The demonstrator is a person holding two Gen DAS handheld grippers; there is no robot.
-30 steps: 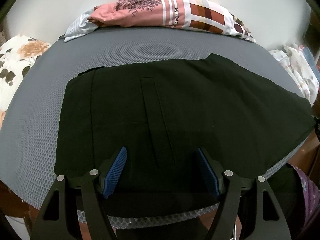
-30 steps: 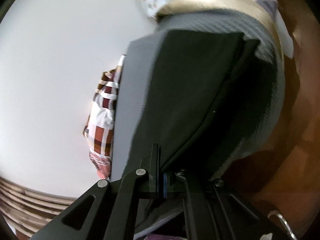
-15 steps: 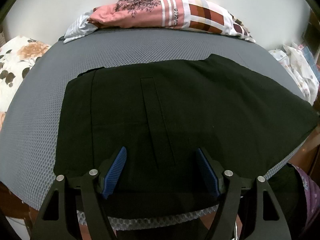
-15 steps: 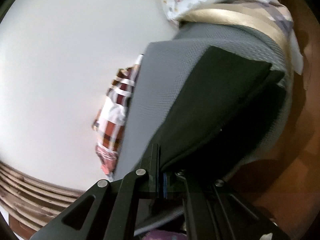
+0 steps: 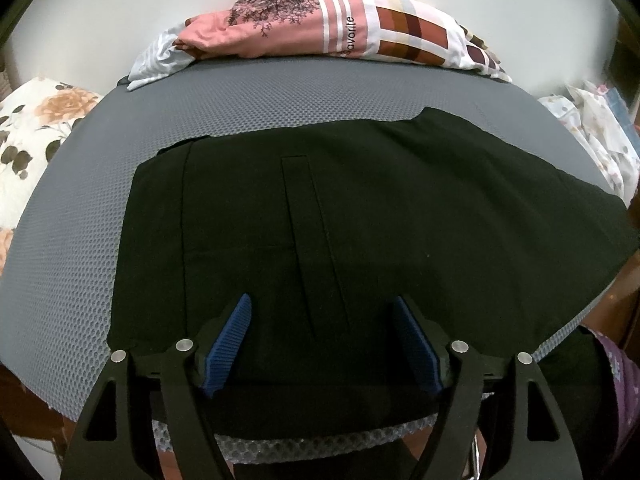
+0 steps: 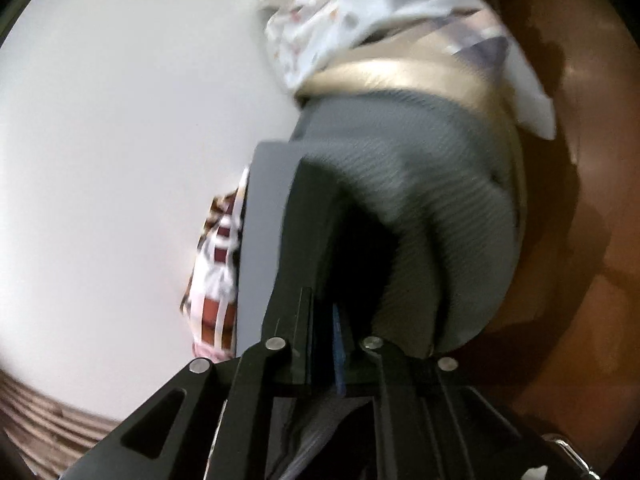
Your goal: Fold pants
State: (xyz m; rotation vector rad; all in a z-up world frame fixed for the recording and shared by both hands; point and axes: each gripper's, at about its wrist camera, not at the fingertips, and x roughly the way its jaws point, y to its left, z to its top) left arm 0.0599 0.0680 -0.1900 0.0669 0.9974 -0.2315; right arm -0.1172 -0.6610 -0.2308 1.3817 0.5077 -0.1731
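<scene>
Pants [image 5: 360,240], black, lie flat on the grey mesh pad [image 5: 80,248] straight ahead of your left gripper [image 5: 322,312]; its blue pads [image 5: 230,340] stand wide apart over the cloth and grip nothing. Your right gripper [image 6: 324,320] has just been easing apart, jaws only a sliver wide; dark pant fabric [image 6: 312,216] runs up from between them, but blur hides whether they still pinch it. Patterned bedding [image 5: 340,28] sits beyond the pad.

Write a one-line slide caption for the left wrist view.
Open left gripper poised over black pants spread flat on a grey mesh mat.
</scene>
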